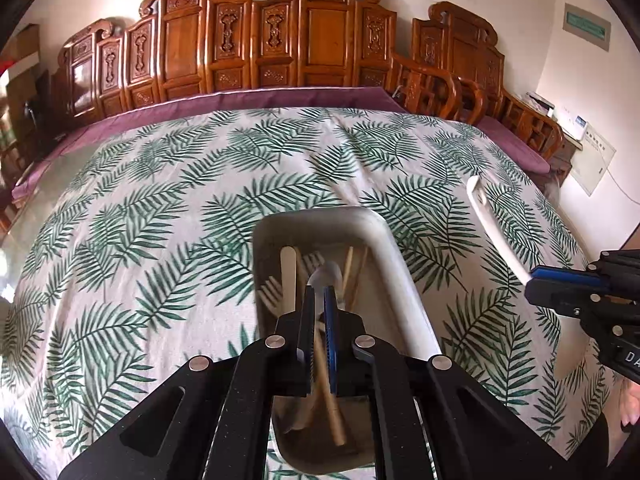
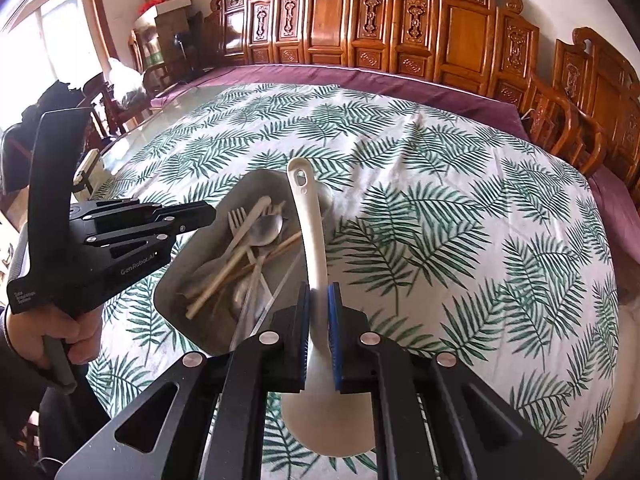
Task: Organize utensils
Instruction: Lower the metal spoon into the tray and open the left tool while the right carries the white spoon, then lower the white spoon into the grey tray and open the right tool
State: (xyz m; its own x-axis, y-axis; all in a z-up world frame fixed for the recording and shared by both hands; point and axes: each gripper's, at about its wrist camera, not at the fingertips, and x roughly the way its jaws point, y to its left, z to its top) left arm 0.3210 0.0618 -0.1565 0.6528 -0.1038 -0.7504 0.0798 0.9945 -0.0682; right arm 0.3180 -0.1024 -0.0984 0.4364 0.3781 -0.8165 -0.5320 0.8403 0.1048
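- The right gripper (image 2: 318,300) is clamped on the handle of a white ceramic ladle-shaped spoon (image 2: 310,232), whose bowl hangs below the jaws and whose handle points out over the tray.
- The left gripper (image 1: 319,300), jaws pressed together, holds a metal spoon (image 1: 328,274) over the grey rectangular tray (image 1: 400,268).
- The tray sits on the leaf-print tablecloth (image 1: 160,200), holding plastic forks (image 2: 238,216) and wooden chopsticks (image 2: 240,268).

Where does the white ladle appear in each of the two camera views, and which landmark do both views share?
Left wrist view: the white ladle is at the right, handle slanting up-left from the right gripper.
Right wrist view: the ladle is in the centre, clamped between the right gripper's jaws, handle pointing away.
Shared landmark: the grey utensil tray beside it.
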